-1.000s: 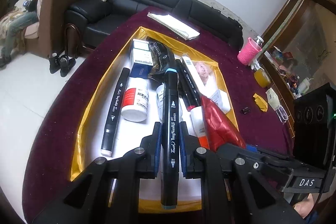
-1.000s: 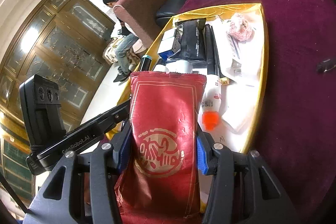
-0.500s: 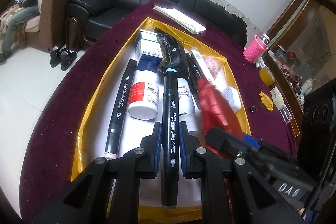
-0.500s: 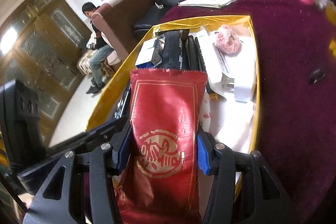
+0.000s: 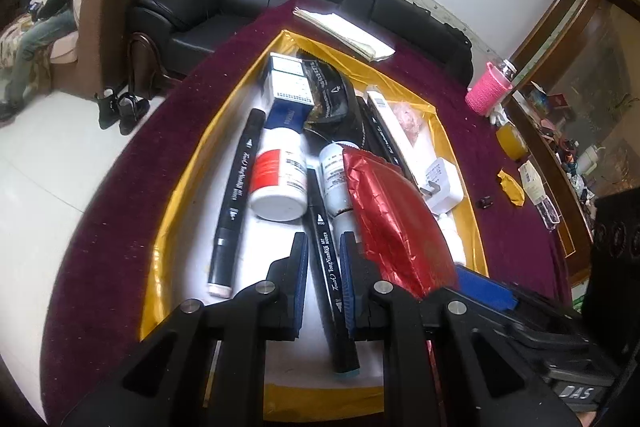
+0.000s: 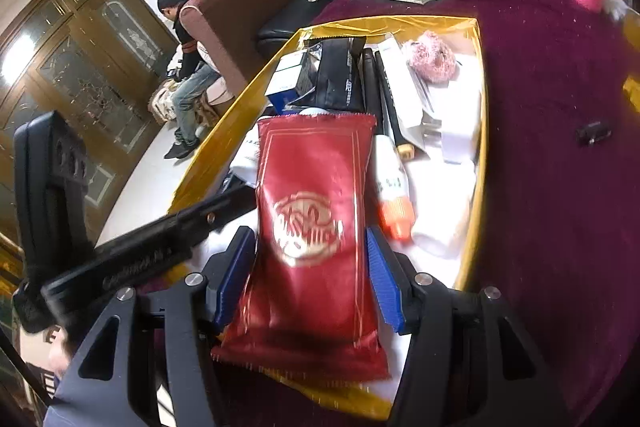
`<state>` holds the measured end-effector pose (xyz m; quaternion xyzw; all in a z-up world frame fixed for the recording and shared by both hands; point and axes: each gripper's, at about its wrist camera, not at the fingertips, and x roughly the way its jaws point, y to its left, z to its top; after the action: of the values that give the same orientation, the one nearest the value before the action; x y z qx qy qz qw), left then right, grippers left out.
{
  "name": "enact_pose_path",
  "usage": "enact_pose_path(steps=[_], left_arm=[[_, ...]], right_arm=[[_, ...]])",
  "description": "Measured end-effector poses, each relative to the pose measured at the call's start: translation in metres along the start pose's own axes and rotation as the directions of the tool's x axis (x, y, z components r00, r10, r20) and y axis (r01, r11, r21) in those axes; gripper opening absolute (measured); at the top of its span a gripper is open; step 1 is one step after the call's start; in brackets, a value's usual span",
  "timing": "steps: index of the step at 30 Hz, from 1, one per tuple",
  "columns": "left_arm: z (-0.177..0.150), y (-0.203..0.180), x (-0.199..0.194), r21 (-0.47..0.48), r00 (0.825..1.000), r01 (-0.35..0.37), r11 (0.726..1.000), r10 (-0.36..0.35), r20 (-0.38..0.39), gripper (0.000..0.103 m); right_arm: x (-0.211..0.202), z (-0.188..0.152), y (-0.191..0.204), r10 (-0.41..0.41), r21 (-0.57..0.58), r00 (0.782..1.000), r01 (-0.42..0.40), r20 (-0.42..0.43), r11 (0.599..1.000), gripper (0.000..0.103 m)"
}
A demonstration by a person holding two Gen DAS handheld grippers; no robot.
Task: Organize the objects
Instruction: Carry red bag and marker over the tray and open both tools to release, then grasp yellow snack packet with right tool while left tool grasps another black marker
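Crinkly red foil packet [image 6: 316, 227] fills frame centre between the opening right gripper [image 6: 312, 267]; left gripper [image 5: 324, 267] pinches a slim black marker [image 5: 328, 259] over the crowded gold-rimmed tray [image 5: 192, 163].

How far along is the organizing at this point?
Most items already lie in the gold-rimmed tray: a black marker, white bottles, boxes. In hand: the left gripper is shut on a second marker; the right gripper is opening around the red packet over the tray. Left: setting both down.
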<state>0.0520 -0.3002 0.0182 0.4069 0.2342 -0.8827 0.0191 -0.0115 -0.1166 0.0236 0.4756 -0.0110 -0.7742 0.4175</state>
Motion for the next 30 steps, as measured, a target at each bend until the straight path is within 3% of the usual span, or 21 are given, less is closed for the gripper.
enact_pose_path(steps=[4,9,15,22,30], left_arm=[[0.000,0.000,-0.005,0.000,1.000,0.000,1.000,0.000,0.010,0.013],[0.002,-0.001,-0.012,0.000,1.000,-0.007,1.000,0.007,0.029,0.013],[0.004,-0.001,-0.020,-0.006,0.999,-0.015,1.000,0.015,0.043,0.013],[0.004,-0.012,-0.021,0.017,0.999,-0.018,1.000,0.017,0.042,0.013],[0.001,-0.033,-0.023,0.066,0.999,-0.026,0.997,0.024,0.033,0.014]], right_arm=[[-0.011,-0.007,0.003,0.023,-0.010,1.000,-0.023,0.006,1.000,0.056],[0.003,-0.013,0.009,0.091,-0.012,0.994,-0.092,-0.065,0.996,0.057],[-0.004,-0.009,0.005,0.139,-0.006,0.989,-0.139,-0.059,0.990,0.057],[-0.022,-0.005,-0.011,0.147,0.040,0.989,-0.147,0.002,0.988,0.057],[-0.030,-0.006,-0.037,0.145,0.088,0.989,-0.146,0.016,0.985,0.058]])
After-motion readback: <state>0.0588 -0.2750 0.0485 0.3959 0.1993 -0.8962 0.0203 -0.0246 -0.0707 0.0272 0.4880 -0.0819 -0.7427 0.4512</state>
